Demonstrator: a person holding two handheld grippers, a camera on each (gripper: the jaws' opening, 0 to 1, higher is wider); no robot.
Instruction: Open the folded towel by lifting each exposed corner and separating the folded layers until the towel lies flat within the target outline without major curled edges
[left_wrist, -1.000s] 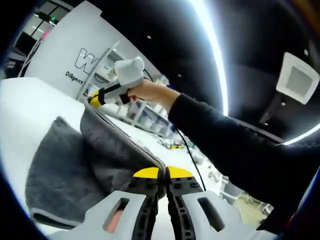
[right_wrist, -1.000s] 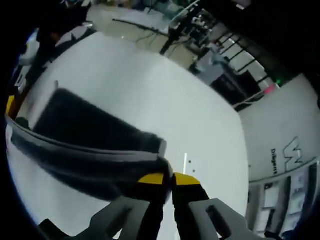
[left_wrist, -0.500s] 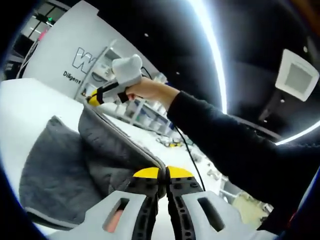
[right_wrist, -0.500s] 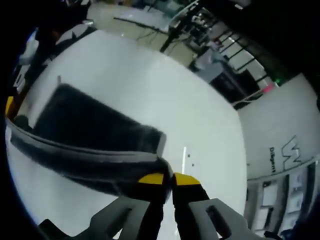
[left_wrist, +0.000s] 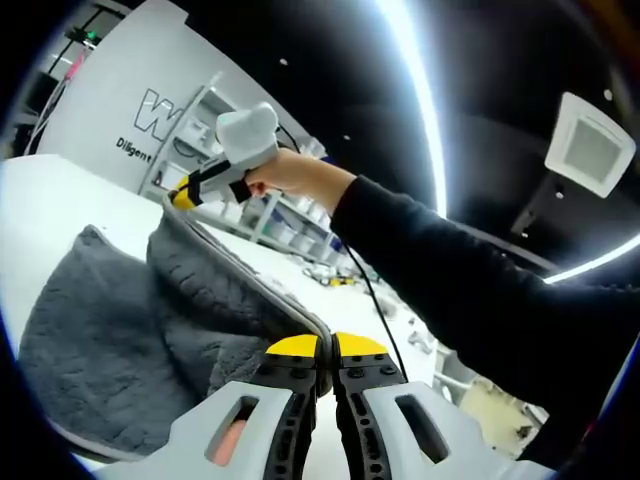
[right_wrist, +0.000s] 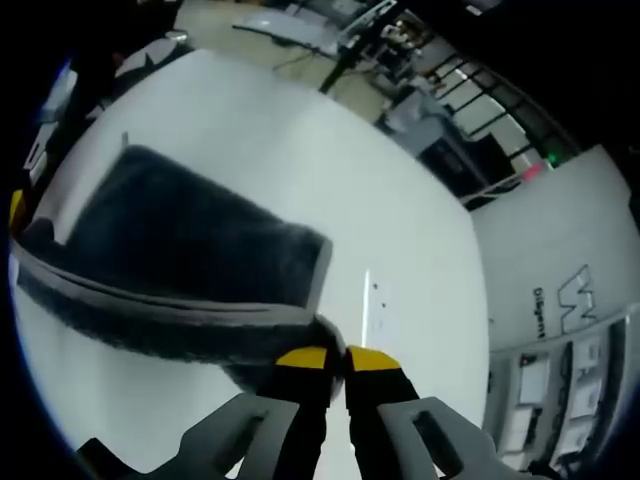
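Now we see the left gripper (left_wrist: 327, 347) at the bottom centre of the left gripper view, jaws pinched on the edge of the grey towel (left_wrist: 110, 340), which spreads across the lower left of the frame. At upper left, the right gripper (left_wrist: 183, 194) clamps the towel's far corner, held by a hand (left_wrist: 290, 172). In the right gripper view, the right gripper's jaws close on the towel's hem at bottom centre, above the white table (right_wrist: 330, 190).
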